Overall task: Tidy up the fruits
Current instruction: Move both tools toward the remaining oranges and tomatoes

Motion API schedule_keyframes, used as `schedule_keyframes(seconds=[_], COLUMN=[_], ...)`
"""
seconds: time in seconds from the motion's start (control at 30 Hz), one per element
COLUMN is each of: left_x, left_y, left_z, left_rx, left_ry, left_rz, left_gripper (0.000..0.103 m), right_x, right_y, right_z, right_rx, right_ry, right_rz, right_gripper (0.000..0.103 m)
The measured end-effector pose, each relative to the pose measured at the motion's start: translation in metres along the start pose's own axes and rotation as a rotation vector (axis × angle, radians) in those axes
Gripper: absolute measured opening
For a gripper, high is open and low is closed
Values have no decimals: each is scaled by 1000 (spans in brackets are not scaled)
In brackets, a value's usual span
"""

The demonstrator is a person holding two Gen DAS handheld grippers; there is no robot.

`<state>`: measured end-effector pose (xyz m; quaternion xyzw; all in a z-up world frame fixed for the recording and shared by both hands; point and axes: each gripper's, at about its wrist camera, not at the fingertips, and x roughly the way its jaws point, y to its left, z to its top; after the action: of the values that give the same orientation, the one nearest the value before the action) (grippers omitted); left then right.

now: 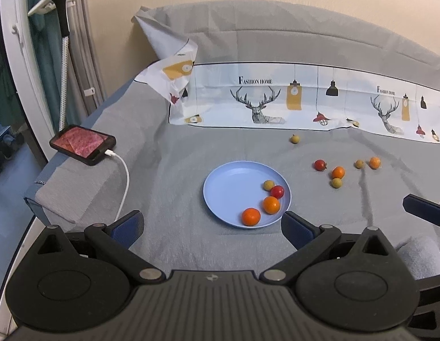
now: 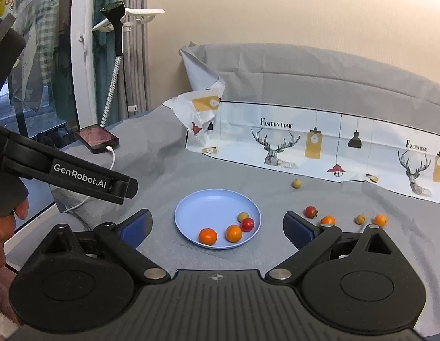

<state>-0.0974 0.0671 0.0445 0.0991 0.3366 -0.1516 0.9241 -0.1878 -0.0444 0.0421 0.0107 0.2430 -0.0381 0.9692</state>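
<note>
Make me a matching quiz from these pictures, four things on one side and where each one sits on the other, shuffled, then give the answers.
Things:
1. red cherry tomato between two fruits
2. lone yellowish round fruit
3. black smartphone with white cable
4. left hand-held gripper

Places:
A. on the raised grey ledge at left
B. on the round light-blue plate
C. on the grey cloth near the deer-print sheet
D. open, just short of the plate

Pairs: 1-B, 2-C, 3-A, 4-D
</note>
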Motion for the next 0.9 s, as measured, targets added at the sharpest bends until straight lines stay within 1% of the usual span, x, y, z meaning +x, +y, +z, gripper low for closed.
schedule_keyframes(seconds=[0.23, 0.43, 0.73, 0.9], left_x=[-2, -1, 7, 19], left_y=[2, 2, 4, 2], left_z=[0, 0, 1, 3], left_rx=[-3, 0, 6, 15], left_ry=[-5, 0, 18, 45], left_rz=[3, 4, 6, 6], left_gripper=[103, 103, 103, 103], right_x=[-3, -3, 4, 10], right_y=[0, -1, -2, -4], right_z=[0, -2, -1, -2], right_rx=[2, 9, 27, 36], right_ry=[-13, -7, 17, 34], right_rz=[-4, -4, -2, 3], right_gripper=[99, 100, 100, 100])
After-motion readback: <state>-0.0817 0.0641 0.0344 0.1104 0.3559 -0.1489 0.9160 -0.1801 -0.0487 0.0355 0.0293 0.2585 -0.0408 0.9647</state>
